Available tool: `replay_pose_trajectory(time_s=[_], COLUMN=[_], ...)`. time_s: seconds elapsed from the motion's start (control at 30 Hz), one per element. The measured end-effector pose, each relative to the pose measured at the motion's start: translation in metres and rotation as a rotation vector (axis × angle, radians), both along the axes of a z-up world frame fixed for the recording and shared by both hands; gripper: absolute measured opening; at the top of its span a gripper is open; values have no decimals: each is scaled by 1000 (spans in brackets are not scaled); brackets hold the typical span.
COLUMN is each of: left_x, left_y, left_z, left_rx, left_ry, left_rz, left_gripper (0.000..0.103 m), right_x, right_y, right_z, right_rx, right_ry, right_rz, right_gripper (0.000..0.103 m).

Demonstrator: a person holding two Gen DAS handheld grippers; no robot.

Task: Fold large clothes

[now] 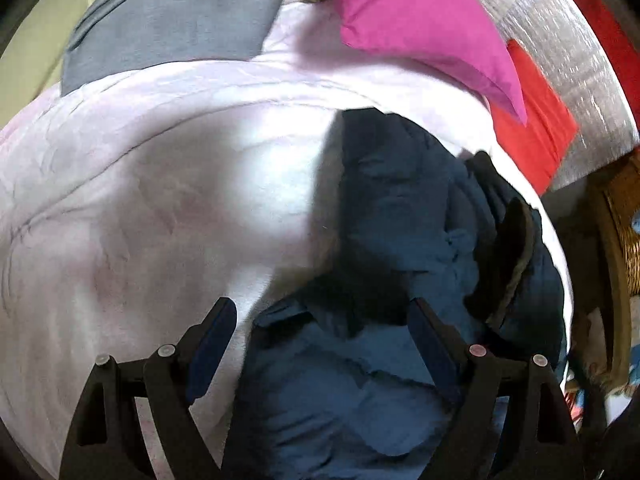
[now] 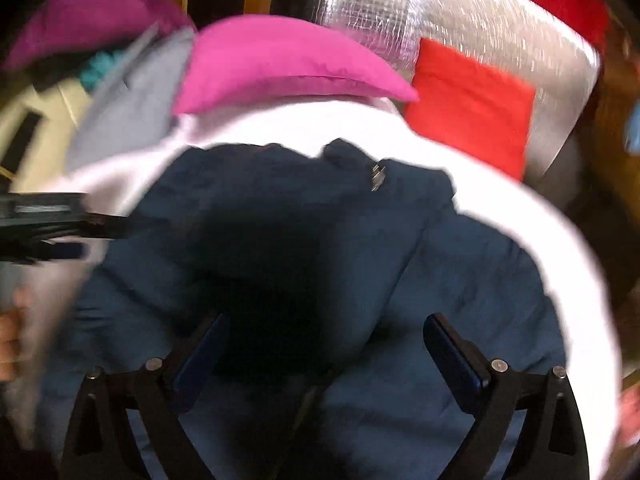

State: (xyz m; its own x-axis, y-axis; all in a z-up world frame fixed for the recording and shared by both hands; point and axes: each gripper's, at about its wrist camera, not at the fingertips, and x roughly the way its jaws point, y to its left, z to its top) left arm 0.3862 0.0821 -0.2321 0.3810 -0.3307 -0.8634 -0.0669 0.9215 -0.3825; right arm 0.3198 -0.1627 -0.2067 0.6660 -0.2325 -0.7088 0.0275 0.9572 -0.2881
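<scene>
A dark blue padded jacket [image 1: 384,216] lies crumpled on a pale pink-white bed cover [image 1: 152,200]. My left gripper [image 1: 322,308] is open and hovers over the jacket's near left part, with nothing between its fingers. In the right wrist view the jacket [image 2: 400,264] fills the middle, with a metal zip pull [image 2: 377,176] near its far edge. My right gripper [image 2: 326,326] is open just above the jacket and holds nothing. The left gripper [image 2: 60,220] shows at the left edge of that view. The right view is blurred.
A magenta pillow [image 1: 420,28], a red pillow [image 1: 532,120] and a grey cloth [image 1: 176,20] lie at the far side of the bed, against a silver quilted wall [image 1: 560,40]. A wicker piece [image 1: 624,232] stands to the right of the bed. The bed cover [image 2: 520,208] rings the jacket.
</scene>
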Motion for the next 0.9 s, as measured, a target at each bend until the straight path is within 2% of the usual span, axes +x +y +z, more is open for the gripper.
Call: replay_pose_trajectory(time_s=[0.07,0.13,0.23,0.3,0.33,0.4,0.47,0.6,0.67,0.73,0.77,0.8,0.87,0.9], left_x=[7,8,6,5,5,4,3,-1,-1,0,2,2,4,4], left_y=[-8,-11,-13,-13,-14,-15,-17,-23,-27,-33,-35,-37,-38,-38], left_z=[-5,-8,-14,-14,-14,-13,-12,-7,-5,-5,-7,-8,-9,-8], left_rx=[7,11,25,34,41,54,65,89,108,134,147,159,166,165], left_ry=[12,21,18,17,17,12,6,-31,-48,-51,-49,-46,-47,-50], left_rz=[-16,-26,-26,-24,-24,-24,-21,-25,-33,-43,-46,-47,-47,-46], left_gripper=[87,87,87,87,87,87,87,87,87,87,87,87,87,87], right_x=[0,-11,-33,-60,-70,-91,-106,-111,-102,-95,-91,-85,-78,-82], right_y=[-16,-48,-125,-184,-202,-229,-246,-261,-269,-269,-270,-269,-261,-258], right_z=[12,26,26,-2,-16,-48,-66,-75,-80,-85,-85,-86,-76,-71], right_rx=[23,140,475,783,899,1092,1230,1355,1386,1405,1403,1396,1367,1345], right_ry=[-61,-134,-176,-176,-171,-174,-211,-256,-238,-217,-201,-178,-157,-168], right_rz=[-51,-130,-295,-403,-426,-455,-441,-410,-423,-434,-439,-435,-417,-407], right_gripper=[98,98,98,99,99,99,98,99,99,92,81,63,39,39])
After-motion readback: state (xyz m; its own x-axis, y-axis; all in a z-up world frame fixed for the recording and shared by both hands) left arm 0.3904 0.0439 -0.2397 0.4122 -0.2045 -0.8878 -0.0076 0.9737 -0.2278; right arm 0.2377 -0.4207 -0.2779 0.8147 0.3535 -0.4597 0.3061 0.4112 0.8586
